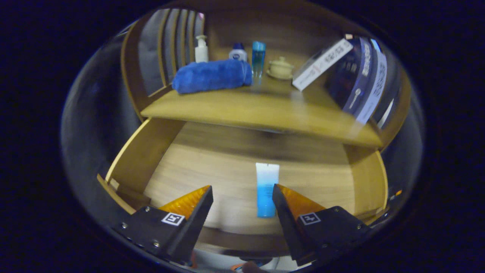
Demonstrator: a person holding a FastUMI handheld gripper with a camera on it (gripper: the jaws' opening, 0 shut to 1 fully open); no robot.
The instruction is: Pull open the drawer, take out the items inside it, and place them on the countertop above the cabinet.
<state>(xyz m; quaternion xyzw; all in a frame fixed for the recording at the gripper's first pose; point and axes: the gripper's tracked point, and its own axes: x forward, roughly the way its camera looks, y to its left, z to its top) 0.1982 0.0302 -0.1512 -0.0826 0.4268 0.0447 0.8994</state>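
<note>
The claw (242,199) hangs over the pulled-out drawer (140,155) with its fingers spread wide and nothing held between them. That wide gap suits the next job as I judge it: a reach down for the one item left inside. That item, a tube (267,189) fading from white to blue, lies flat on the drawer floor between the fingertips but well over toward the right finger, its far end running out ahead of the tips. It appears to lie lengthwise along the claw's line of sight, so closing across its narrow body should be possible once the claw shifts a little rightward. How far above the tube the fingers hang is hard to say through this bent lens.

Beyond the drawer and higher up sits the countertop (235,108), where things are meant to end up. On it, ahead and left of the fingers, lies a rolled blue towel (212,76); behind it stand a white pump bottle (201,48), a small white bottle (238,52) and a tall blue bottle (258,57). A small lidded pot (280,67) sits further right, and boxes (356,76) lean at the far right.
</note>
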